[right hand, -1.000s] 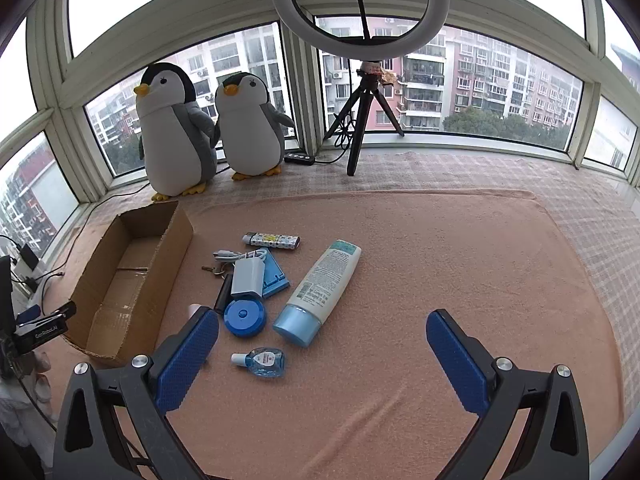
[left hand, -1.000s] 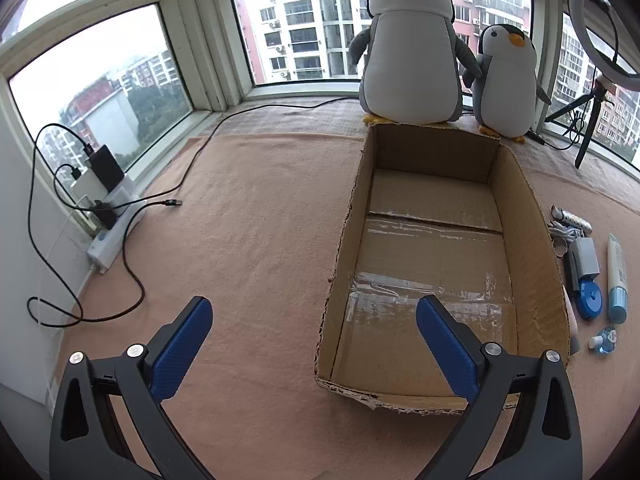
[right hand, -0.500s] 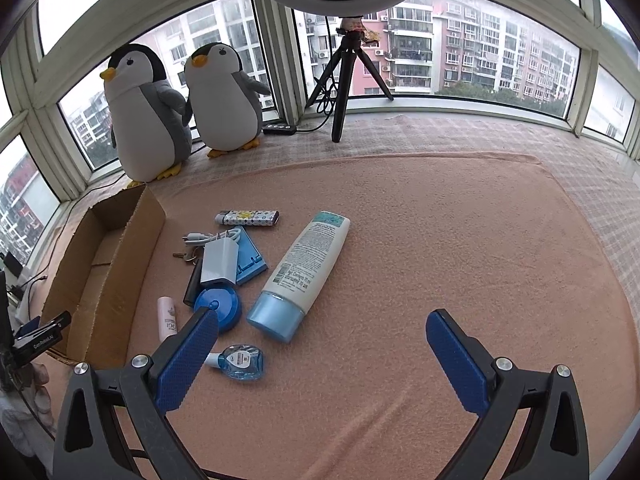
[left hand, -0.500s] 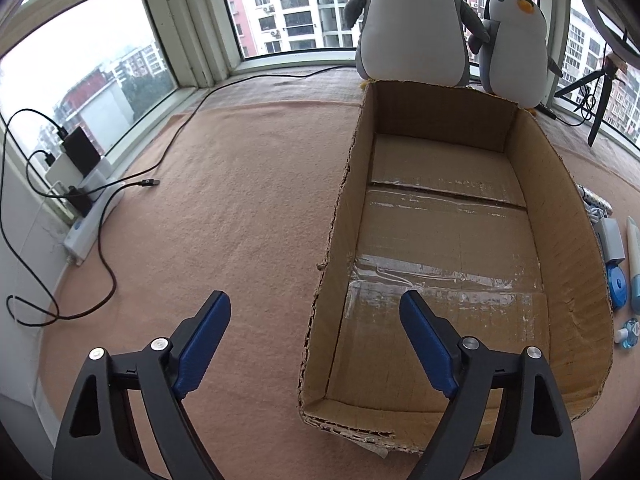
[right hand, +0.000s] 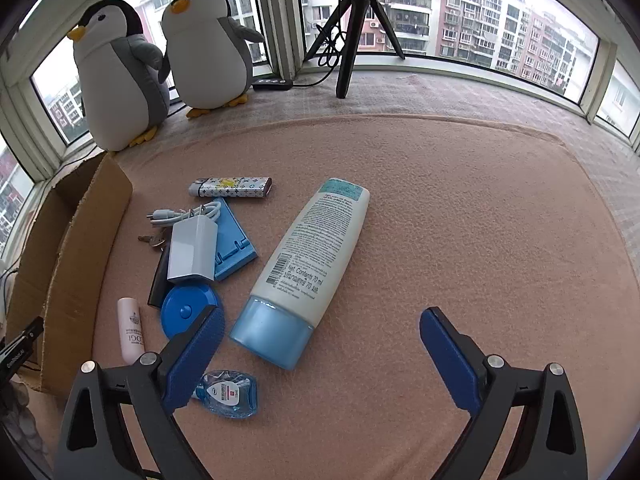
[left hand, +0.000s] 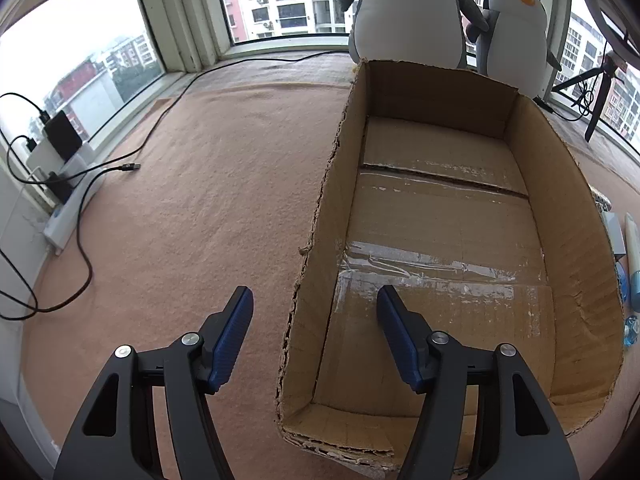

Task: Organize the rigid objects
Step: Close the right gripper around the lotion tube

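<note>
An empty cardboard box (left hand: 568,216) lies open on the pink carpet. My left gripper (left hand: 315,306) is open and straddles the box's left wall near its front corner. In the right wrist view a white tube with a blue cap (right hand: 308,264) lies just ahead of my open right gripper (right hand: 320,328). Left of it sit a white charger (right hand: 192,248) with cable, a blue stand (right hand: 232,240), a blue round case (right hand: 184,312), a patterned lighter (right hand: 232,188), a pink tube (right hand: 130,328), keys (right hand: 152,240) and a small blue bottle (right hand: 226,392). The box (right hand: 80,248) stands at their left.
Two penguin plush toys (right hand: 160,68) stand by the window behind the box. A tripod (right hand: 352,28) stands at the back. Cables and a power strip (left hand: 68,216) lie at the carpet's left edge. Open carpet stretches to the right of the white tube.
Both grippers have moved forward and lower. The left one has narrowed and come over the box's left wall; the right one has closed in on the white tube.
</note>
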### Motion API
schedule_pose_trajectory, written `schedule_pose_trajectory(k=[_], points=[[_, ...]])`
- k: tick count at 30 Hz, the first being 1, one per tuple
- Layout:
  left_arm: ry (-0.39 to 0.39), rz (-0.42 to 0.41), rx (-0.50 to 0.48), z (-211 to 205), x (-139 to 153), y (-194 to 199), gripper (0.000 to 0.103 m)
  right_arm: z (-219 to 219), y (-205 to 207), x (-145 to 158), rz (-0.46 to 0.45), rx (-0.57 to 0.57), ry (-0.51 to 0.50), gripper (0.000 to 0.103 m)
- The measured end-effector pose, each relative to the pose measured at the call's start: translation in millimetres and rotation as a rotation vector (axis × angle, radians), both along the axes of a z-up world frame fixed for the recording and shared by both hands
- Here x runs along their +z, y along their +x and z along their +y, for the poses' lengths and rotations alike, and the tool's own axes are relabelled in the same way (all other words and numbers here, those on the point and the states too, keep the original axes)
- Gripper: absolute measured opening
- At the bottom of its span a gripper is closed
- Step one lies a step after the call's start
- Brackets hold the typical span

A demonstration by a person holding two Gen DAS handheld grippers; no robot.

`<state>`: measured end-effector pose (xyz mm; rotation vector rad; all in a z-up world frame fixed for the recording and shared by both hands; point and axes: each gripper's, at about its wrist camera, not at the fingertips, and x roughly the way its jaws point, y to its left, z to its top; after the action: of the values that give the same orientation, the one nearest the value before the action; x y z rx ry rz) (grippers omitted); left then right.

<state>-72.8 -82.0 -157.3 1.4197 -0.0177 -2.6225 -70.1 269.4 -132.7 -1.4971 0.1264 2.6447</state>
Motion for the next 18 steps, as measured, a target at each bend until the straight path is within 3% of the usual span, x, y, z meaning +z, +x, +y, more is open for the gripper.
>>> schedule_pose_trajectory(k=[5,18], points=[[0.002,0.003,-0.003,-0.7,0.1,-0.4,0.063,-8.6,-11.4,-7.8,-0.019,0.008,0.033,0.092],[0.004,0.017,-0.002,-0.3,-1.2,1.4,0.063,4.6,-19.4,-21.6,-0.061,0.021,0.038,0.073]])
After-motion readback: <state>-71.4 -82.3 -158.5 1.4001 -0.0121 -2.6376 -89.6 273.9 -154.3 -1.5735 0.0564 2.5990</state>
